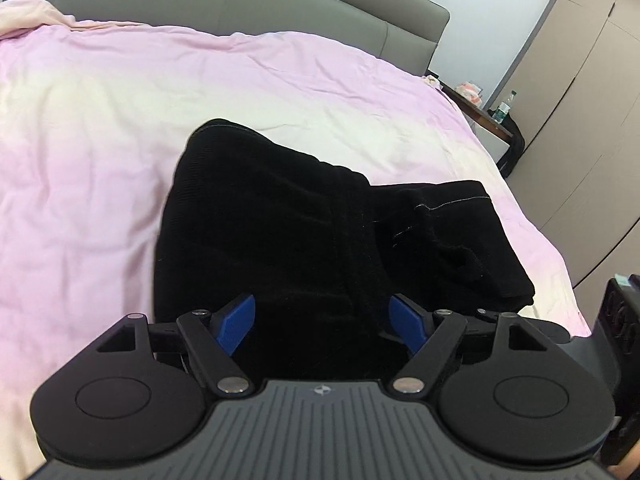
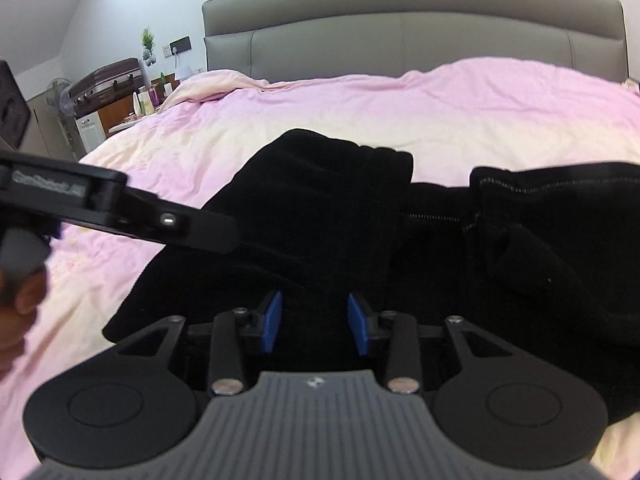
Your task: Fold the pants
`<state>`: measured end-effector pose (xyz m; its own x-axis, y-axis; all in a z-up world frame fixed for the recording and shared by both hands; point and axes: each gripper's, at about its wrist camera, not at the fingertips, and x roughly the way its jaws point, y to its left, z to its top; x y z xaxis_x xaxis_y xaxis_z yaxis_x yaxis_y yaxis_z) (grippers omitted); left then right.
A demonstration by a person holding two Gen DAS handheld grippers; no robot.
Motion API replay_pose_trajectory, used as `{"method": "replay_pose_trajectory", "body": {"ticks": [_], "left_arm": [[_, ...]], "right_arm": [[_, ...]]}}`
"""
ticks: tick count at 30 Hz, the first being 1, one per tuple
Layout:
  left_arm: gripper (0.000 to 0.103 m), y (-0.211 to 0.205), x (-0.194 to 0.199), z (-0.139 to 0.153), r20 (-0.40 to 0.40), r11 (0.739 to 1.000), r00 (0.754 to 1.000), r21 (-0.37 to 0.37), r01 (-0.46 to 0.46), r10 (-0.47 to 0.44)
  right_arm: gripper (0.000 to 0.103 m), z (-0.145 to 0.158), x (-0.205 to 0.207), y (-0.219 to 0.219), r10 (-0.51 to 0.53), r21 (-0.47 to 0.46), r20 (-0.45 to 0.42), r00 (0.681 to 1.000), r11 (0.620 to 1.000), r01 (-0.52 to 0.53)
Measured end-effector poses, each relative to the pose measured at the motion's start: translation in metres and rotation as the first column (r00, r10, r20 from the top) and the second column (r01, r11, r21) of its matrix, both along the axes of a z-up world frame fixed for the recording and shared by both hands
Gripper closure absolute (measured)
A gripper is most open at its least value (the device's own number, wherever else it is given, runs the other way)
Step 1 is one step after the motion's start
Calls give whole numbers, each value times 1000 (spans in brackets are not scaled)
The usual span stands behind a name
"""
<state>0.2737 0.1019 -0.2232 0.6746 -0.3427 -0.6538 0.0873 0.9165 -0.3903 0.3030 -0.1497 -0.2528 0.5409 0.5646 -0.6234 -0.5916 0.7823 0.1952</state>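
Headboard (image 2: pixel 412 20) and suitcase (image 2: pixel 108 82) ring the bed (image 1: pixel 100 128) bearing black pants (image 1: pixel 280 216).

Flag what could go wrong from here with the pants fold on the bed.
1. The black pants lie bunched, one part lapped over another, so a fold now could trap creases.
2. Both the left hand-held gripper and the right hand-held gripper have open jaws with no cloth pinched; closing from here might grab several layers or none.
3. The pink bedsheet is loose and wrinkled, so a low grab may catch it too.
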Motion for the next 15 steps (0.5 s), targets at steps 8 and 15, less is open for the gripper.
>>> {"method": "replay_pose_trajectory", "body": {"ticks": [8,15], "left_arm": [[13,-16,16,-28,-107,993,994,115,1,12],[14,-20,1,1,-13,992,995,91,-92,94]], "right_arm": [[69,-3,0,-6,40,16,-44,998,999,-40],[51,24,24,-90,-239,345,-169,956,895,284]]}}
